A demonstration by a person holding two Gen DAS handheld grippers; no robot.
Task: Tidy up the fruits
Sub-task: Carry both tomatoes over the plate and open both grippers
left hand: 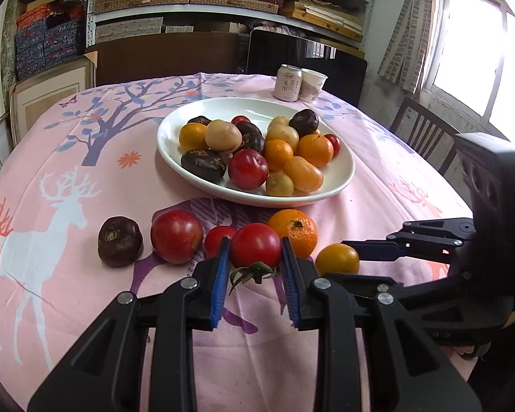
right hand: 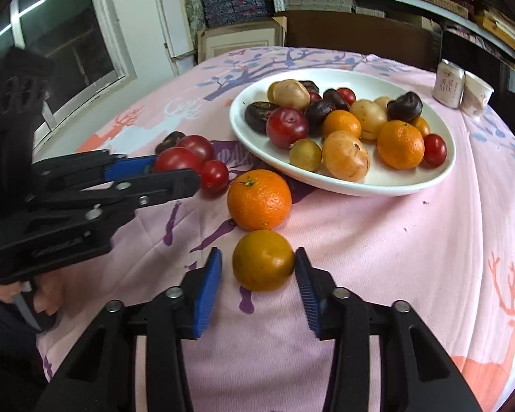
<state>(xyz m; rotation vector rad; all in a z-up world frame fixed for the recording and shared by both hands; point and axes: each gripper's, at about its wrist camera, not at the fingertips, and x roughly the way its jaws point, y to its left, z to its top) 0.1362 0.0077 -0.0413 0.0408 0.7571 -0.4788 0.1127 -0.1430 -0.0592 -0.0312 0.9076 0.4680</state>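
Left wrist view: my left claw [left hand: 255, 257] is clenched on a red tomato [left hand: 255, 245], the white plate [left hand: 340, 178] of fruit just beyond. Right wrist view: my right claw [right hand: 258, 273] stands released around a small orange [right hand: 263, 260], its right pad about touching, a larger orange [right hand: 259, 199] ahead

Tabletop [left hand: 86, 171]: pink cloth printed with deer and trees.
Behind the tabletop: metal shelves [left hand: 223, 17] stacked with woven boxes.
Right of it: bright window [left hand: 470, 41], curtain [left hand: 405, 34], wooden chair [left hand: 425, 130].

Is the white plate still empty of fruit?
No. In the left wrist view the white plate already holds a heap of fruit, including a red plum and an orange mandarin.
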